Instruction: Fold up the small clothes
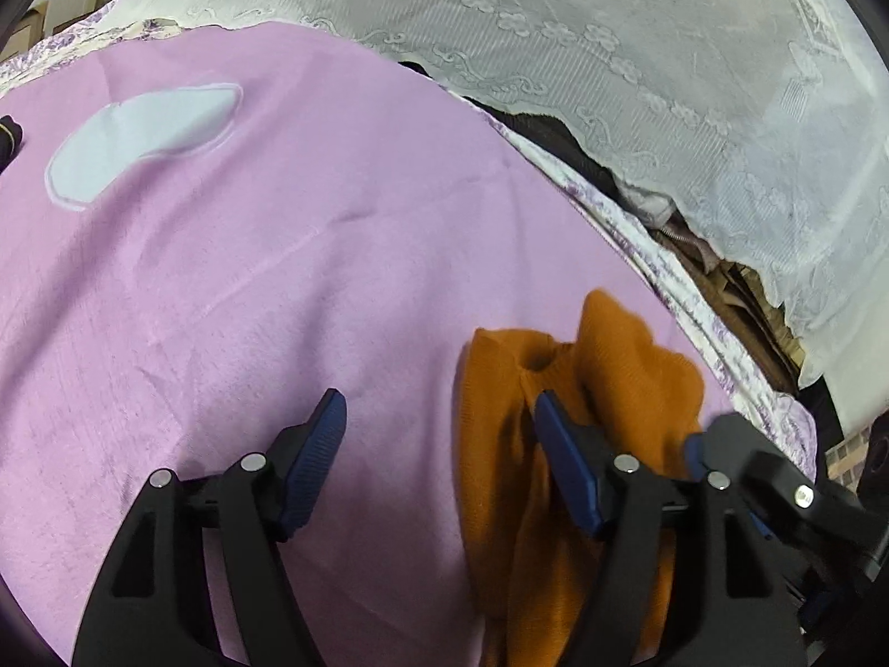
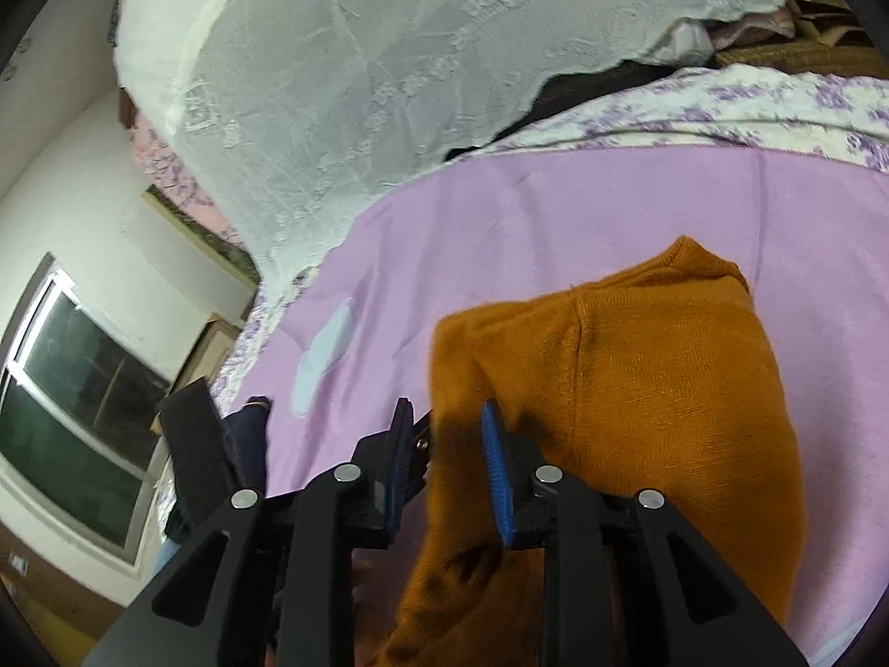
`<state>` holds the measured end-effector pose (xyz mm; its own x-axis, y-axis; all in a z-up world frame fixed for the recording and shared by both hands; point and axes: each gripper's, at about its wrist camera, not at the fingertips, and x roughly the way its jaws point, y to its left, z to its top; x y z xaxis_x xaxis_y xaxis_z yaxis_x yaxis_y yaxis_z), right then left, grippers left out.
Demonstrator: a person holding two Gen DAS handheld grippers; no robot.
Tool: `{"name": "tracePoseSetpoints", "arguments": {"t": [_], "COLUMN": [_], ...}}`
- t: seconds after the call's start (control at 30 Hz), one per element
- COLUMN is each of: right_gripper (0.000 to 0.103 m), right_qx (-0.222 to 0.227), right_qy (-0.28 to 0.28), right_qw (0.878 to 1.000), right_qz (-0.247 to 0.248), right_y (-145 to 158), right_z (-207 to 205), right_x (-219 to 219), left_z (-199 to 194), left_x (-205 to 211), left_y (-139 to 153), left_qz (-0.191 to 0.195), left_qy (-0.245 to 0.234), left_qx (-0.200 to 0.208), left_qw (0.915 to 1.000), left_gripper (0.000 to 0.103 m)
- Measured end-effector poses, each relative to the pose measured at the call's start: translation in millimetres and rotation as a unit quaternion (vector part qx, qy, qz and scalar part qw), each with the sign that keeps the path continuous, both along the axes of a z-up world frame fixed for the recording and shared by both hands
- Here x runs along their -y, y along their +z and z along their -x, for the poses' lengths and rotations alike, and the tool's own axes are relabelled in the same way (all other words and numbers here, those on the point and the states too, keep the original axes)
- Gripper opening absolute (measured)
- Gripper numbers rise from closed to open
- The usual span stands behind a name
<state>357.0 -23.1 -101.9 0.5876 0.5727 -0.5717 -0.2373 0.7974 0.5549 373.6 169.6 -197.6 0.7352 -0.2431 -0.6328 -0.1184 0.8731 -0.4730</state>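
Orange knit garment (image 1: pixel 561 444), bunched rather than flat, lying on the pink blanket (image 1: pixel 278 289) toward its right-hand side, near the floral sheet (image 1: pixel 655 255) at the blanket's edge. Left to right in the left wrist view: a pale blue patch (image 1: pixel 139 139) far off on the blanket; the left gripper (image 1: pixel 439 417), jaws standing wide apart, its left pad over bare blanket and its right pad at the garment's crumpled left portion, nothing clamped; then the right gripper (image 1: pixel 744 461) close beside it at the garment's right. In the right wrist view the right gripper (image 2: pixel 447 428) is only partly parted, with a fold of the garment (image 2: pixel 639 389) running between its pads; the pads do not appear to press on it, so the fabric seems loose rather than held. A lace cover (image 2: pixel 344 111) hangs behind. Step in hand, as judged: spreading the garment before folding. Done well, each gripper takes a single edge layer at opposite sides, then draws outward low over the blanket to flatten creases before any fold is made.
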Motion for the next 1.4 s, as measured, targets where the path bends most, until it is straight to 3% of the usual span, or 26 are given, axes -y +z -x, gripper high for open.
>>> {"name": "tracePoseSetpoints", "arguments": {"t": [0.17, 0.4, 0.5, 0.83, 0.97, 1.07, 1.2, 1.3, 1.4], "right_gripper": [0.031, 0.044, 0.055, 0.057, 0.057, 0.057, 0.057, 0.057, 0.057], "right_qx": [0.031, 0.058, 0.091, 0.164, 0.161, 0.166, 0.17, 0.179, 0.191], "right_qy": [0.02, 0.042, 0.049, 0.091, 0.094, 0.094, 0.094, 0.094, 0.096], "right_qw": [0.999, 0.99, 0.981, 0.943, 0.942, 0.941, 0.94, 0.936, 0.928], "right_qz": [0.034, 0.118, 0.165, 0.274, 0.279, 0.281, 0.28, 0.289, 0.304], "right_y": [18, 16, 12, -1, -4, -6, -8, -9, -10], "right_z": [20, 73, 99, 128, 122, 123, 126, 126, 127], "right_x": [10, 26, 25, -4, -7, -7, -8, -12, -17], "left_z": [1, 3, 3, -8, -7, -5, -7, -12, -18], "left_x": [5, -5, -5, -4, 3, -1, -16, -6, 9], "left_y": [1, 9, 11, 5, 10, 16, 12, 6, 6], "left_qz": [-0.008, 0.063, 0.069, 0.059, 0.045, 0.031, 0.07, 0.116, 0.112], "left_qy": [-0.015, -0.044, -0.052, -0.073, -0.104, -0.096, -0.086, -0.12, -0.132], "left_qx": [-0.002, -0.009, -0.017, -0.073, -0.081, -0.077, -0.089, -0.098, -0.099], "left_qw": [0.9998, 0.997, 0.9961, 0.9929, 0.9902, 0.992, 0.9898, 0.9811, 0.9799], "left_gripper": [0.072, 0.073, 0.073, 0.08, 0.08, 0.08, 0.081, 0.081, 0.081]}}
